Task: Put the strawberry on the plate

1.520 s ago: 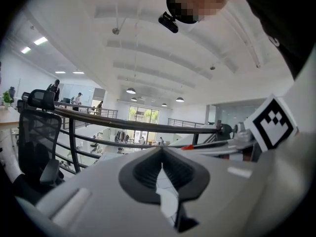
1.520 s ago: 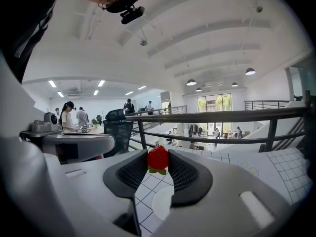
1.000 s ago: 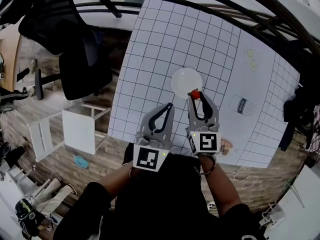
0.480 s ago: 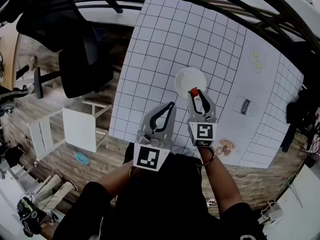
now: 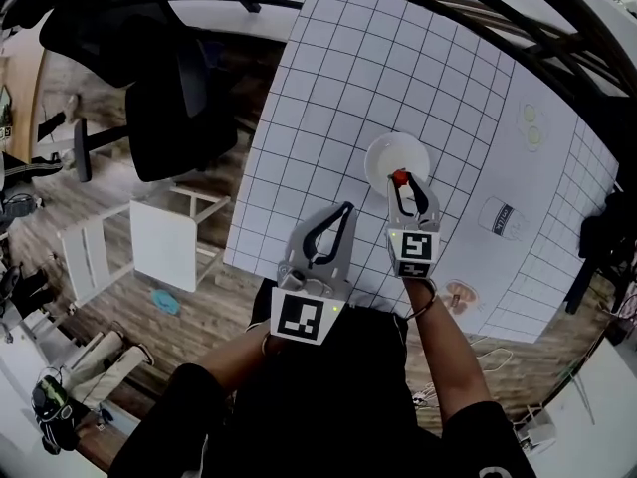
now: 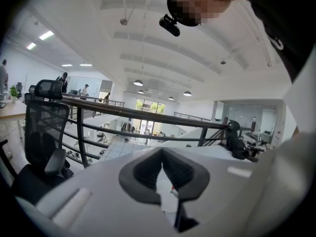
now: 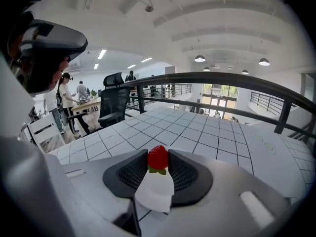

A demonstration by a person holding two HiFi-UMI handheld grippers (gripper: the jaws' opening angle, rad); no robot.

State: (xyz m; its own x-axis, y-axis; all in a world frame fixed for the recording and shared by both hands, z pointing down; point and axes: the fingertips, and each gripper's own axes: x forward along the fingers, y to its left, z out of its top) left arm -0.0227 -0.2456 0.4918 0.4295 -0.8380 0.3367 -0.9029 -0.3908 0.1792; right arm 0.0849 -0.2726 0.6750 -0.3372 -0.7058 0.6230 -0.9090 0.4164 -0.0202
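Observation:
A red strawberry (image 7: pixel 158 158) with green leaves sits clamped between the tips of my right gripper (image 7: pixel 158 160). In the head view the strawberry (image 5: pixel 399 177) hangs over the near rim of the round white plate (image 5: pixel 390 155) on the gridded table. The plate (image 7: pixel 155 191) shows white under the jaws in the right gripper view. My left gripper (image 5: pixel 341 210) rests over the table's near part, left of the plate, with its tips together and nothing between them. Its shut tips (image 6: pixel 162 154) point at the railing in the left gripper view.
The white gridded table (image 5: pixel 328 108) stretches away from me. Printed pictures lie on its right part: a can (image 5: pixel 501 217), two slices (image 5: pixel 531 125) and a snack (image 5: pixel 460 294). A black office chair (image 5: pixel 149 78) and a white chair (image 5: pixel 149 247) stand left of the table.
My right gripper has moved forward with the strawberry, from short of the plate to over its near rim. The left gripper has kept its place.

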